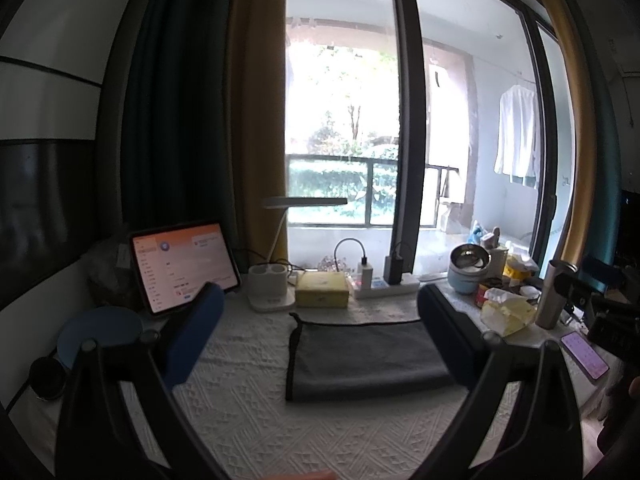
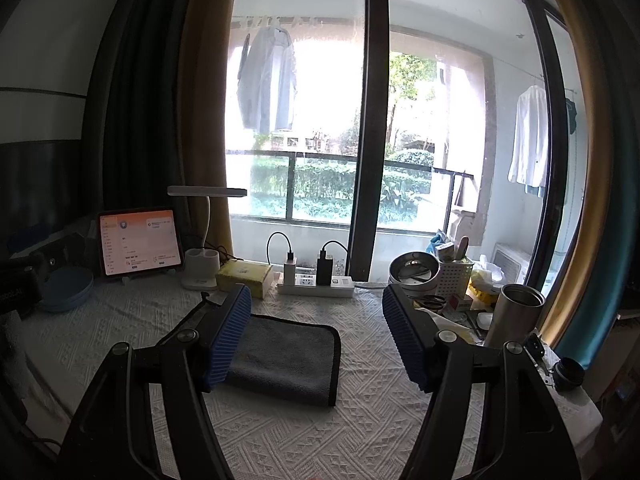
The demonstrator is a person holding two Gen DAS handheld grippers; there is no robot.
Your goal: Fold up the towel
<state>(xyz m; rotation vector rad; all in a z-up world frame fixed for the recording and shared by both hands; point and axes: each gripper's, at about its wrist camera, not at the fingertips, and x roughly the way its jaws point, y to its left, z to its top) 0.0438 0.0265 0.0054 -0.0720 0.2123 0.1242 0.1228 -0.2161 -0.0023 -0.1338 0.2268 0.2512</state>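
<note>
A grey towel with dark trim lies folded into a thick rectangle on the white textured tablecloth. It also shows in the right wrist view, partly hidden behind the left finger. My left gripper is open and empty, held above the table in front of the towel; its right finger overlaps the towel's right end in view. My right gripper is open and empty, above the towel's right half.
Along the back edge stand a tablet, a white lamp base, a yellow box and a power strip. At the right are a steel bowl, a steel tumbler, tissues and a phone. A blue plate sits at the left.
</note>
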